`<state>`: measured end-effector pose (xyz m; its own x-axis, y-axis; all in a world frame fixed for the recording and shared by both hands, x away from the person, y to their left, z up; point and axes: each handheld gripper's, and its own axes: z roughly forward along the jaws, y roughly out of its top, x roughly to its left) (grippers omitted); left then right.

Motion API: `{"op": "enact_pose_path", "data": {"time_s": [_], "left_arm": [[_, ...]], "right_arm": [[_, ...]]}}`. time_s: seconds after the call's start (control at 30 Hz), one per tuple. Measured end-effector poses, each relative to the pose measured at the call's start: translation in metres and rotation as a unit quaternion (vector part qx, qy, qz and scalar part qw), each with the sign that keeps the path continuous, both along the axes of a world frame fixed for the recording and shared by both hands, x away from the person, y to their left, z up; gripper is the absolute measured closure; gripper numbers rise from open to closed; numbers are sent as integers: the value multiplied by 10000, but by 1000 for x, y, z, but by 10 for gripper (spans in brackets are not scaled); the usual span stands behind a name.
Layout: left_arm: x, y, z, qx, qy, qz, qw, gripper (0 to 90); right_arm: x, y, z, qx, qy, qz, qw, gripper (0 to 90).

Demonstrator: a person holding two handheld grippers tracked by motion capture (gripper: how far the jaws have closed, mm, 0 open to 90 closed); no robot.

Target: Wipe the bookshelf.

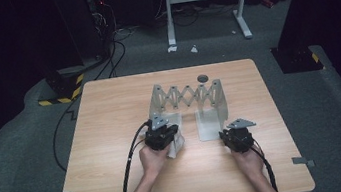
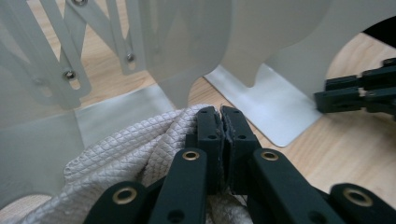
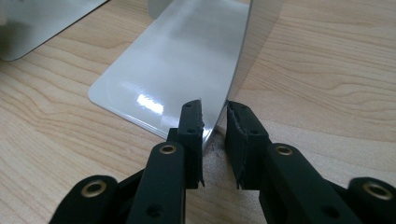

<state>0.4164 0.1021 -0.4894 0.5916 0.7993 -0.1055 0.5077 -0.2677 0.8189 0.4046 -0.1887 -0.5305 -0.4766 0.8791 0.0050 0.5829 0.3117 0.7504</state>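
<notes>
Left tool (image 2: pixel 220 122) pinching quilted cloth (image 2: pixel 135 149) — seemingly beside rack (image 2: pixel 187 42).

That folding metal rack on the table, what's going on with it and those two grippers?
A person works at a wooden table with a gripper in each hand. The left gripper is shut on a quilted white cloth, holding it at the left end of the expandable metal rack. The right gripper has its jaws slightly apart on either side of the upright edge of the rack's right end plate; whether they touch it is unclear.
</notes>
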Motion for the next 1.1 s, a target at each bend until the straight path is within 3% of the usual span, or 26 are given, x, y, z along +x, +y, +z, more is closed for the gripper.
{"op": "enact_pose_path", "data": {"time_s": [0.1, 0.2, 0.33, 0.43, 0.5, 0.57, 0.67, 0.9, 1.1], "left_arm": [[6, -2, -12, 282, 144, 62, 9995, 863], [8, -1, -16, 352, 253, 96, 9990, 844], [0, 1, -14, 372, 260, -32, 9990, 690], [-4, 3, -14, 546, 365, -98, 9978, 638], [-4, 2, -16, 722, 394, -82, 9966, 664], [-1, -1, -19, 891, 460, -107, 9949, 751], [6, -6, -25, 978, 573, -42, 9935, 835], [17, -8, -27, 1023, 528, 251, 9930, 854], [23, 0, -28, 921, 539, 428, 9934, 856]], "right_arm": [[0, 0, 0, 7, 5, 5, 10000, 761], [0, -1, 0, 16, 13, 8, 10000, 762], [0, -1, 0, 29, 21, 5, 10000, 761], [0, -1, 0, 34, 25, 7, 10000, 761], [0, -1, 0, 28, 18, 12, 10000, 761], [0, -1, 0, 34, 25, 6, 10000, 761], [0, -1, 0, 34, 26, 8, 10000, 761], [0, -1, 0, 33, 23, 16, 10000, 761], [0, 0, 0, 19, 12, 28, 10000, 762]]}}
